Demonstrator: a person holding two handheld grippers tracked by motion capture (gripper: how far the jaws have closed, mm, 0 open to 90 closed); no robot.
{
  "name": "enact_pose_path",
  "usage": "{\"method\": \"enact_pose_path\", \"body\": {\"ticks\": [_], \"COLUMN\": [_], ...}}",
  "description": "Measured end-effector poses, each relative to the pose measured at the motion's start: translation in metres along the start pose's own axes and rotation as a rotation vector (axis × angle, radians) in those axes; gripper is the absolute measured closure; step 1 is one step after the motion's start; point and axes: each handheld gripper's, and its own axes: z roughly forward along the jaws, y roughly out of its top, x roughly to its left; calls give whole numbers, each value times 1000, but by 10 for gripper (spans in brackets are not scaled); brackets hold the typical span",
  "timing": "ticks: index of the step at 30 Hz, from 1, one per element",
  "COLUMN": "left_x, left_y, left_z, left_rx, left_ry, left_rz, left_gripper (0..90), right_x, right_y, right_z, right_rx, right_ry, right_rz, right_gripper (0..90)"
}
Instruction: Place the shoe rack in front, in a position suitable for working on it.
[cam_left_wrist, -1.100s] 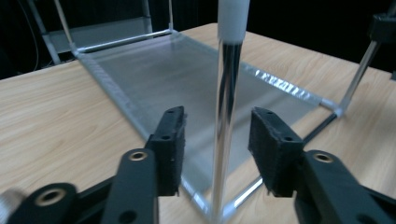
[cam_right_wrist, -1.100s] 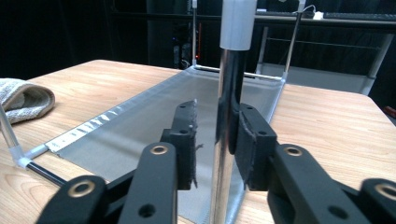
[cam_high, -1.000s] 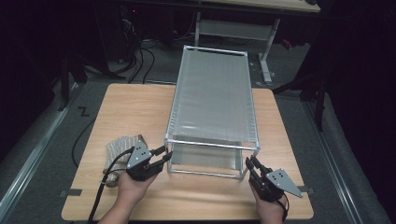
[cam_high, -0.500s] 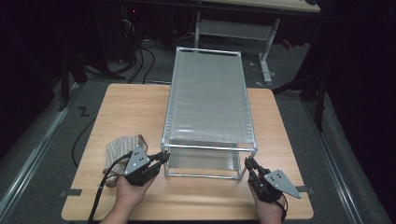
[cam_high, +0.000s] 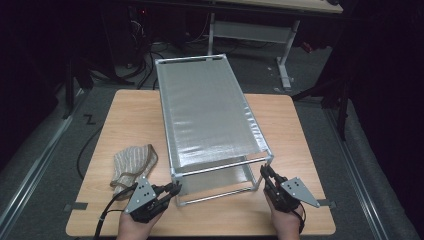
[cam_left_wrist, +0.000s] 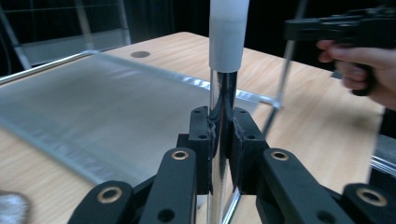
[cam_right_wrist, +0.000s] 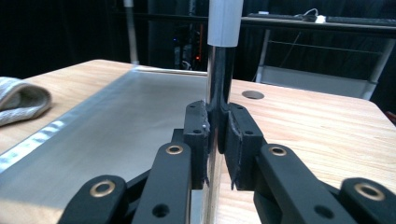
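Observation:
A metal rack (cam_high: 210, 115) with silver mesh shelves stands on the wooden table (cam_high: 125, 115), its far end swung toward the left. My left gripper (cam_high: 176, 189) is shut on the rack's near left post (cam_left_wrist: 224, 88), just below the post's white cap (cam_left_wrist: 228, 32); its pads (cam_left_wrist: 201, 135) press the chrome tube from both sides. My right gripper (cam_high: 264, 173) is shut on the near right post (cam_right_wrist: 218, 79) in the same way, close under that post's cap (cam_right_wrist: 225, 21). The right hand with its gripper (cam_left_wrist: 299, 30) is also seen from the left gripper view.
A striped grey cloth (cam_high: 132, 162) lies crumpled on the table to the left of the rack, close to my left hand; it also appears as the cloth (cam_right_wrist: 18, 105). Beyond the table stand a desk frame (cam_high: 250, 30) and floor cables (cam_high: 145, 65).
The rack has turned on the table: its far end swung from right to left. My left hand moved with the near left post; the right hand stayed put.

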Motion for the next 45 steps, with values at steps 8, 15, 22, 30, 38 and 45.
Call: {"method": "enact_pose_path", "body": {"ticks": [8, 15, 22, 30, 38, 45], "left_x": [-13, -23, -34, -46, -48, -27], "left_y": [3, 13, 22, 32, 37, 18], "left_z": [10, 36, 66, 101, 119, 88], "left_rx": [1, 16, 17, 10, 4, 23], "left_ry": [-36, -77, -104, -115, -129, -122], "left_rz": [2, 14, 28, 37, 29, 32], "left_gripper": [803, 802, 802, 801, 765, 570], "right_x": [-10, -20, -20, -21, -16, -9], "right_y": [-1, -2, -4, -5, -6, -7], "right_z": [-3, -19, -26, -33, -33, -31], "right_rx": [-7, -29, -24, -20, -14, -4], "right_ry": [-50, -111, -113, -120, -100, -62], "right_rz": [47, 68, 60, 58, 45, 40], "right_gripper": [672, 656, 655, 655, 651, 636]}}
